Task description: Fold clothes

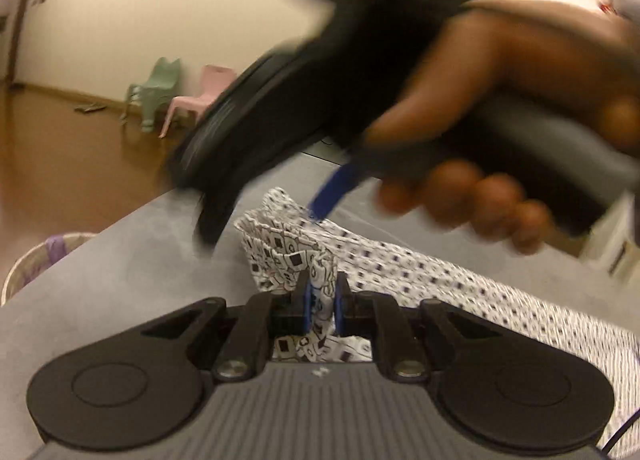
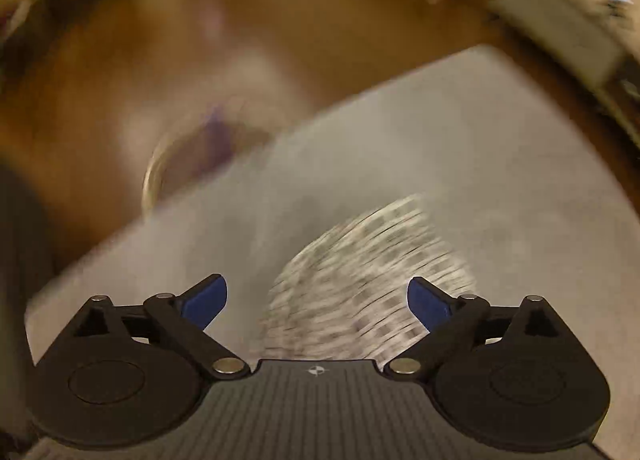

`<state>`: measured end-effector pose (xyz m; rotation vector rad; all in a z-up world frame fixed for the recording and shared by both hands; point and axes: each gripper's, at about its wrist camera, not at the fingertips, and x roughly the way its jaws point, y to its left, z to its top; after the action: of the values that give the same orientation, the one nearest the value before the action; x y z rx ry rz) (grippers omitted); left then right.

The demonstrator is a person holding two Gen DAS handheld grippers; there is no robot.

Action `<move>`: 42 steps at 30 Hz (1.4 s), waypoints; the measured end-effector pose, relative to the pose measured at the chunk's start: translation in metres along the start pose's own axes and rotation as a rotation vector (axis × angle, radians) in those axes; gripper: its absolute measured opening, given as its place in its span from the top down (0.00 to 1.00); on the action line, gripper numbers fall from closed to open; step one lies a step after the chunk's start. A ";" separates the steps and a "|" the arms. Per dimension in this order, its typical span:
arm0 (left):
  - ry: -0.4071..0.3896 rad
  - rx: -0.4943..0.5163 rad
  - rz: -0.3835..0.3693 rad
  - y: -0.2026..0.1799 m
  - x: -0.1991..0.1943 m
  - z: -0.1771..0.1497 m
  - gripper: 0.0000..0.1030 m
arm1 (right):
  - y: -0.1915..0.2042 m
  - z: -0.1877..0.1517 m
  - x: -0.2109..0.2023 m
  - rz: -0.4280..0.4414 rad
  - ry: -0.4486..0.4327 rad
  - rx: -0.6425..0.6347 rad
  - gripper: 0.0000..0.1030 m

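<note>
The left gripper [image 1: 320, 294] pinches a bunched edge of the patterned white garment [image 1: 420, 272], its blue-padded fingers drawn narrow with a fold of cloth caught between them, low at the 6 o'clock edge of the left wrist view. From there the garment trails toward 3 o'clock across the grey table [image 1: 120, 272]. Above it, from 12 to 3 o'clock, a hand [image 1: 500, 108] grips the handle of the right gripper [image 1: 320, 204], smeared by motion blur; only one blue fingertip shows, touching or just above the cloth, which of the two cannot be told. In the right wrist view, the right gripper [image 2: 318, 302] stands wide apart and holds nothing, with the garment [image 2: 360, 272] lying on the table [image 2: 480, 148] between and beyond its fingers, its print blurred to streaks. A basket [image 1: 28, 264] sits off the table edge at 9 o'clock, partly cut off, and two small chairs [image 1: 180, 96] stand by the far wall.
</note>
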<state>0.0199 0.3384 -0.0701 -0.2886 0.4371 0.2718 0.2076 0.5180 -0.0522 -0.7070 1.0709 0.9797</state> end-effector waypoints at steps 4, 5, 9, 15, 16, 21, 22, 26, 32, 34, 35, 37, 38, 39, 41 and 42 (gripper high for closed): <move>-0.029 0.059 -0.017 -0.010 -0.013 0.000 0.90 | -0.002 -0.018 -0.002 -0.092 -0.030 -0.041 0.86; -0.044 0.069 -0.039 -0.013 -0.018 0.000 0.90 | -0.011 -0.032 -0.017 -0.083 -0.081 0.002 0.88; -0.070 0.141 -0.207 -0.043 -0.036 -0.007 0.90 | -0.056 -0.104 -0.092 -0.027 -0.294 0.231 0.88; 0.064 0.253 -0.381 -0.101 -0.030 -0.031 0.90 | -0.126 -0.244 -0.100 0.029 -0.365 0.607 0.87; 0.094 0.282 -0.392 -0.109 -0.028 -0.036 0.90 | -0.133 -0.260 -0.092 0.041 -0.359 0.655 0.86; 0.148 0.342 -0.486 -0.116 -0.038 -0.047 0.79 | -0.151 -0.307 -0.069 0.044 -0.354 0.776 0.77; 0.134 0.315 -0.516 -0.108 -0.044 -0.044 0.77 | -0.151 -0.312 -0.071 0.035 -0.362 0.777 0.69; 0.055 0.121 -0.581 -0.073 -0.047 -0.025 0.64 | -0.142 -0.327 -0.098 -0.085 -0.439 0.775 0.38; 0.160 0.013 -0.398 -0.057 -0.009 -0.024 0.72 | -0.129 -0.291 -0.113 -0.189 -0.555 0.563 0.41; 0.217 0.052 -0.339 -0.062 0.002 -0.028 0.74 | -0.135 -0.267 -0.092 -0.181 -0.474 0.502 0.51; 0.252 0.083 -0.326 -0.065 0.006 -0.030 0.75 | -0.138 -0.256 -0.082 -0.177 -0.434 0.471 0.54; 0.296 0.140 -0.307 -0.067 0.001 -0.038 0.76 | -0.146 -0.252 -0.073 -0.188 -0.380 0.477 0.56; 0.295 0.167 -0.307 -0.065 -0.008 -0.041 0.76 | -0.150 -0.253 -0.070 -0.195 -0.356 0.487 0.56; 0.299 0.175 -0.314 -0.063 -0.013 -0.041 0.76 | -0.154 -0.253 -0.067 -0.203 -0.332 0.498 0.54; 0.314 0.154 -0.341 -0.058 -0.012 -0.038 0.76 | -0.163 -0.254 -0.061 -0.217 -0.284 0.518 0.47; 0.310 0.140 -0.347 -0.054 -0.011 -0.034 0.76 | -0.167 -0.255 -0.058 -0.224 -0.260 0.528 0.46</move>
<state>0.0148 0.2748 -0.0827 -0.2652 0.6982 -0.1460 0.2523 0.2129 -0.0819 -0.2484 0.9401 0.5404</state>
